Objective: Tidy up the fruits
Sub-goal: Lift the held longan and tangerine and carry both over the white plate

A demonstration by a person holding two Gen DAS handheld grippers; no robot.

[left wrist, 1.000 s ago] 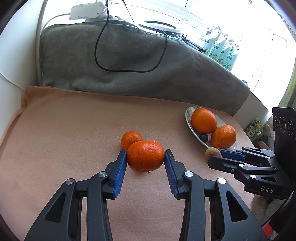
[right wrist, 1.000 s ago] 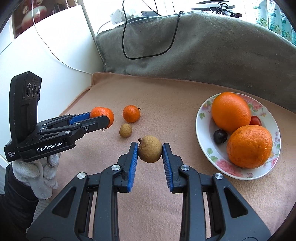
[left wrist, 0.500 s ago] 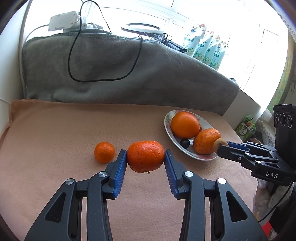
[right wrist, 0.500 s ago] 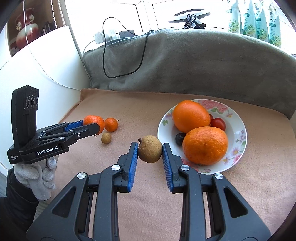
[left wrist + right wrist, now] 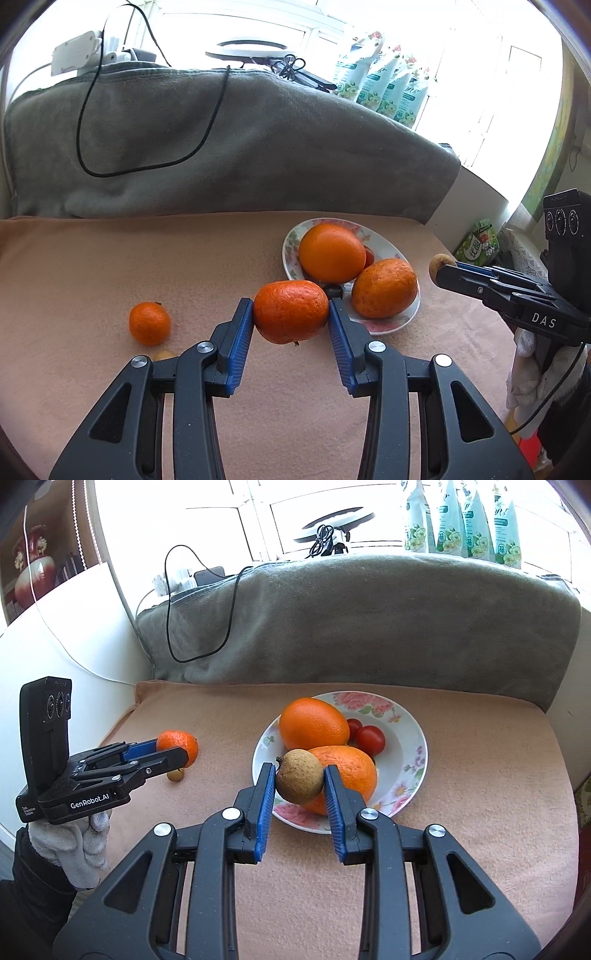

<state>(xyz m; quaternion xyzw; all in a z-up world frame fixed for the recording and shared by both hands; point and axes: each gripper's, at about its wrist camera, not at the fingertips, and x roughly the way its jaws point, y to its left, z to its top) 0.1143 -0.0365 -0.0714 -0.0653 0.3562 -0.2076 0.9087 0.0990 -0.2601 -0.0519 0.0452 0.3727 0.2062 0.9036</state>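
My left gripper (image 5: 291, 320) pinches the tangerine (image 5: 290, 311) just short of the plate (image 5: 410, 760); right gripper (image 5: 300, 782) pinches a small brown fruit (image 5: 299, 781) over its near rim. Crowded plate: either could roll off.

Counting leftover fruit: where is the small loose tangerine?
In the left wrist view, the small tangerine sits on the peach cloth, left of the left claw, far from the plate.
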